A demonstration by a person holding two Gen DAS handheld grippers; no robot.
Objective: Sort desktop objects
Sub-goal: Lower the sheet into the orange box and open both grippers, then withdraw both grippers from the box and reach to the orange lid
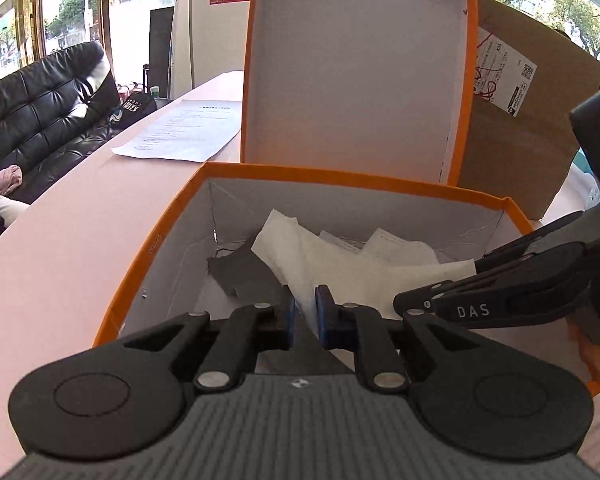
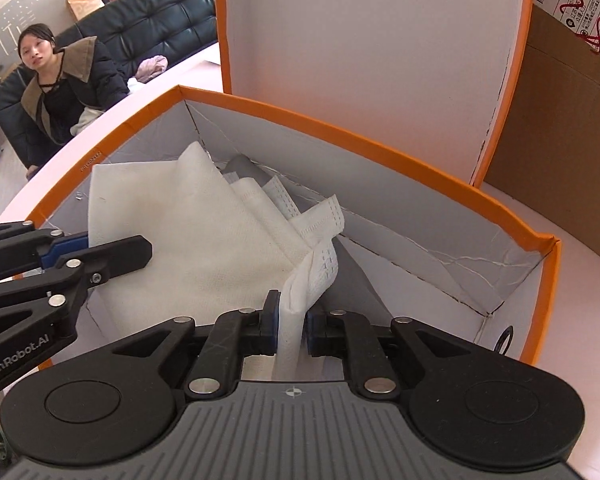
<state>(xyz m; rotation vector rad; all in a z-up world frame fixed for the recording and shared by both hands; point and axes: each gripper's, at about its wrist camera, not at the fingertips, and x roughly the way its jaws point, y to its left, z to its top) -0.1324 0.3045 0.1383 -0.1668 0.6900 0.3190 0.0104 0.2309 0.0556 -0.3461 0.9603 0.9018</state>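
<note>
An orange box (image 1: pixel 160 240) with a grey inside stands on the pink table, and its lid (image 1: pixel 352 64) is upright behind it. A white tissue (image 2: pixel 204 224) hangs spread over the box. My right gripper (image 2: pixel 292 328) is shut on its bunched lower corner. My left gripper (image 1: pixel 305 312) is closed to a narrow gap with the tissue's other edge between its blue pads. In the right wrist view the left gripper (image 2: pixel 88 250) sits at that edge. In the left wrist view the right gripper (image 1: pixel 476 266) comes in from the right. A grey scrap (image 1: pixel 244 272) lies on the box floor.
A brown cardboard box (image 1: pixel 532 132) with a shipping label stands behind the lid. A printed sheet (image 1: pixel 180 128) lies on the table at the back left. A black sofa (image 1: pixel 40 96) runs beyond the table edge; a person in a dark coat (image 2: pixel 60 92) sits there.
</note>
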